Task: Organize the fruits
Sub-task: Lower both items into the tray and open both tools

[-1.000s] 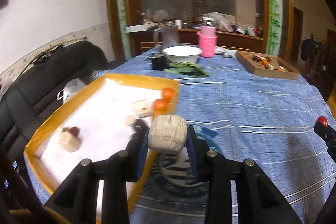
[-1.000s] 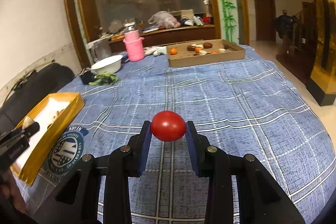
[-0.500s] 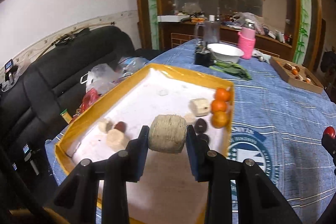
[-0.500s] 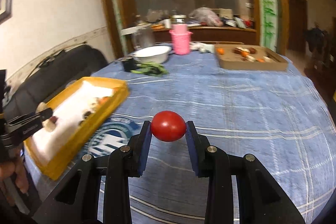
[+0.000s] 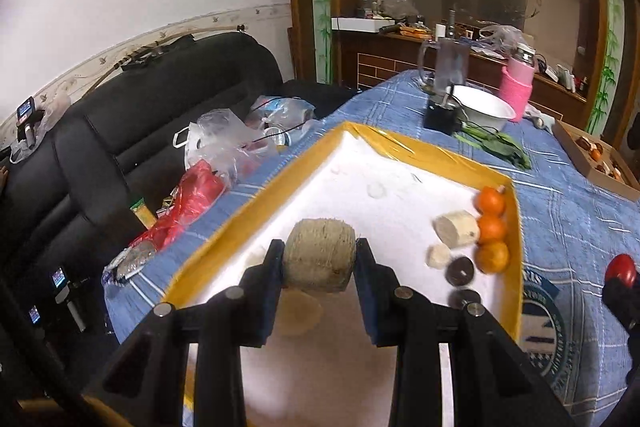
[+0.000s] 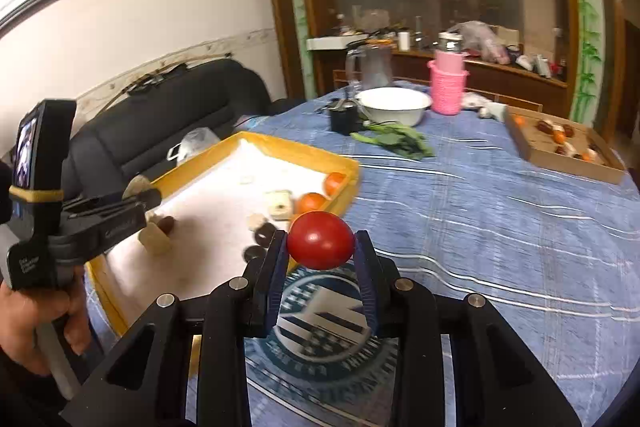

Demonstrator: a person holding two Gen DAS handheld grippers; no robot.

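The left tongs [image 5: 319, 259] pinch a round tan ball wrapped in rough string [image 5: 320, 254] between both pads. The ball hangs over the yellow tray with the white floor [image 5: 404, 151], close to the tray's left wall. To the right of these tongs, inside the tray, lie three small orange fruits [image 5: 491, 227] in a row by the right wall, a pale cut chunk [image 5: 456, 229] and two dark round pieces [image 5: 460, 271].

The right tongs [image 6: 320, 251] pinch a smooth round red fruit [image 6: 321, 239]. It hangs over the blue checked tablecloth [image 6: 500, 235], just right of the tray's near corner. Far ahead and right sits a brown cardboard box [image 6: 560, 143] with more fruit.
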